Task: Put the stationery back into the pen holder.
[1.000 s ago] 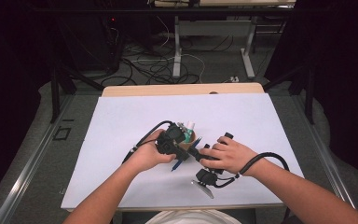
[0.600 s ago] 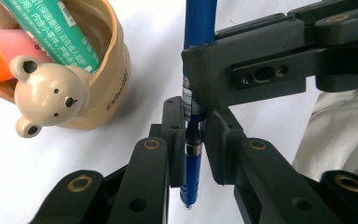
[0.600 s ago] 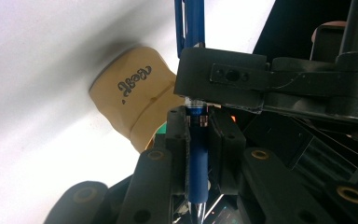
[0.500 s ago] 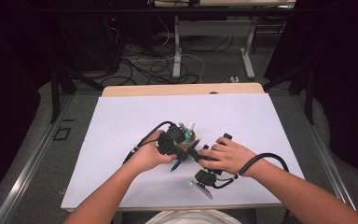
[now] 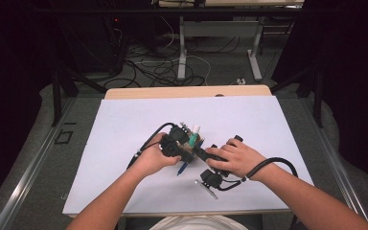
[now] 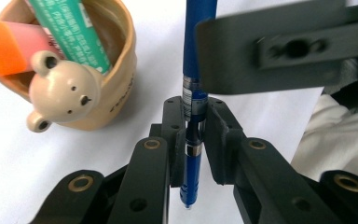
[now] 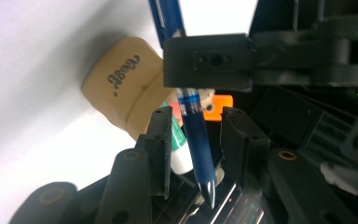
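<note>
A blue pen (image 6: 192, 163) stands upright between the pads of my left gripper (image 6: 196, 116), which is shut on it. In the high view the pen's tip (image 5: 181, 168) pokes out below the left gripper (image 5: 175, 143). My right gripper (image 7: 196, 126) straddles the same pen (image 7: 198, 149); its jaws have just been opening, and a gap shows on each side of the barrel. It meets the left gripper at mid-table (image 5: 203, 153). Beside them stands a tan bear mug (image 6: 116, 84) holding a green tube (image 6: 74, 28) and an orange-pink item (image 6: 4, 46).
A white sheet (image 5: 124, 143) covers the wooden table (image 5: 187, 92). The right gripper's cable (image 5: 278, 163) loops near the sheet's right side. Cables and desk legs lie on the floor beyond the far edge.
</note>
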The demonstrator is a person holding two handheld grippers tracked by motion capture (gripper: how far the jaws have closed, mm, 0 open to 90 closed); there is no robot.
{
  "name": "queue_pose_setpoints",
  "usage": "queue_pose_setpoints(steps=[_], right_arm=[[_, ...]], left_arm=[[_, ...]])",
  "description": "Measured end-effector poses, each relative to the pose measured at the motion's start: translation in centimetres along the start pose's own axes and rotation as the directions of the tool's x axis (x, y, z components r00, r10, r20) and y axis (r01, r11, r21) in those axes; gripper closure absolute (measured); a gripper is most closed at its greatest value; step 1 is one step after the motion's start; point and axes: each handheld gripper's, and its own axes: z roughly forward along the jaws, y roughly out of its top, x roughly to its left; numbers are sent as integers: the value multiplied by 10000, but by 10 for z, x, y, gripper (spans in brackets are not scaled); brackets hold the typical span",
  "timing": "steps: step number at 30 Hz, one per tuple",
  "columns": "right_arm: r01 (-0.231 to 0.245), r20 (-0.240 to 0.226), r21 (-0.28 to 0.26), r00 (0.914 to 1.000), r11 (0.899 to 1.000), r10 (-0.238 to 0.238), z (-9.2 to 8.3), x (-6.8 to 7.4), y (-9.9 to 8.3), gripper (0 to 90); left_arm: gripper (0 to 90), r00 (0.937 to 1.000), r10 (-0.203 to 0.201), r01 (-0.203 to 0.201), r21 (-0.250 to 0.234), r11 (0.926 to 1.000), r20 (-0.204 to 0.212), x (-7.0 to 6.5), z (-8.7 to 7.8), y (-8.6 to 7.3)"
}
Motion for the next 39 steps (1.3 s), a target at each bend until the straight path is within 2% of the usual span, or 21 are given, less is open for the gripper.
queue_pose_setpoints(steps=[1,3,8,10,12,14,19,21,22,24,26,27,30,31,32,33,34,35,37,38,39], right_arm=[[-209,249,-446,9994,9988,220,2,0,-2,611],[-796,186,-185,9966,9967,800,0,1,-4,589],[-1304,186,101,9913,9914,1302,0,3,-11,501],[-1906,169,139,9816,9816,1904,-2,3,-13,489],[-2778,207,58,9605,9606,2776,-4,3,-16,468],[-3060,243,161,9519,9519,3056,-5,2,-18,451],[-3961,241,153,9181,9181,3957,-10,3,-22,412],[-4065,154,254,9136,9133,4063,-10,2,-24,399],[-4259,132,280,9047,9043,4257,-10,3,-25,393],[-4757,158,362,8796,8788,4755,-11,6,-26,379],[-5340,289,268,8454,8450,5334,-11,8,-29,374],[-5392,300,238,8421,8418,5385,-11,8,-31,370],[-5883,235,341,8086,8079,5878,-10,12,-35,343],[-6016,199,355,7987,7980,6013,-10,13,-35,329],[-6273,134,412,7786,7777,6273,-9,15,-37,311],[-6344,144,479,7727,7715,6346,-9,16,-38,306],[-6539,175,448,7564,7553,6538,-8,17,-39,299],[-6640,85,462,7474,7463,6644,-8,18,-41,287],[-6962,79,627,7169,7151,6972,-8,20,-42,272],[-7051,37,615,7080,7065,7062,-7,21,-44,271],[-7172,-24,614,6954,6942,7187,-7,22,-44,267]], left_arm=[[796,10000,-97,98,-130,9999,18,1,0,0],[796,9998,-218,219,-238,9995,42,2,0,0],[796,9994,-349,352,-522,9980,78,5,-3,2],[796,9992,-381,385,-635,9972,74,6,-3,3],[796,9993,-386,387,-776,9962,30,8,-4,3],[796,9983,-581,585,-1023,9930,69,9,-5,4],[796,9964,-844,844,-1394,9866,60,14,-9,7],[796,9959,-905,904,-1547,9838,63,16,-11,8],[796,9955,-942,948,-1689,9811,119,17,-12,8],[796,9953,-965,964,-1976,9755,91,18,-13,9],[796,9953,-965,949,-2262,9695,40,19,-15,9],[796,9954,-958,921,-2412,9661,-36,19,-16,9],[796,9952,-972,918,-2696,9586,-65,20,-18,10],[796,9947,-1023,957,-2943,9509,-71,21,-18,10],[795,9952,-964,878,-2994,9501,-141,22,-19,10],[796,9950,-988,890,-3109,9463,-158,22,-20,10],[796,9945,-1041,937,-3270,9404,-146,22,-20,10],[796,9945,-1039,939,-3435,9345,-111,23,-20,10],[795,9928,-1194,1079,-3693,9230,-84,23,-21,11],[795,9936,-1107,940,-3810,9198,-220,24,-22,11],[795,9930,-1163,978,-3967,9127,-228,23,-22,11]])
